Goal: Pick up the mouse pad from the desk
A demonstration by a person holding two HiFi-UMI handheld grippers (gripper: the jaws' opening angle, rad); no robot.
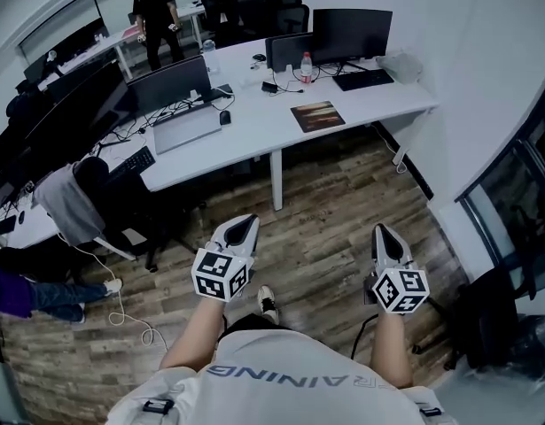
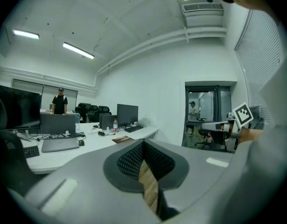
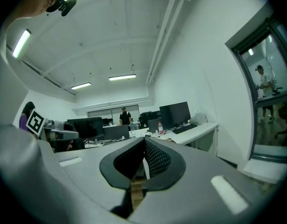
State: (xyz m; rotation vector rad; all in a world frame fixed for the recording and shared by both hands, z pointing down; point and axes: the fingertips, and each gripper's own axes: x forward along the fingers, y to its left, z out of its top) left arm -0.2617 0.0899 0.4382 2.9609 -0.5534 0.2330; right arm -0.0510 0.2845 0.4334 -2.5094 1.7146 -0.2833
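Mouse pad [image 1: 317, 115]: dark rectangle lying flat on the white desk [image 1: 254, 140].
Left gripper [image 1: 248, 222]: over the wooden floor [image 1: 334, 206], apart from the desk, jaws seemingly together.
Right gripper [image 1: 381, 231]: level with it, likewise.

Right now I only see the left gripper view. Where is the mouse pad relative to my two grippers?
Observer: In the head view the mouse pad lies flat near the desk's front edge, ahead of the left gripper and right gripper and between their lines.
Operator: Am I at the desk yet?
Observer: No, both grippers hang over the wooden floor, short of the desk.
Operator: Is the right one ready to grasp?
Observer: The right gripper view shows its jaws shut, with nothing between them.
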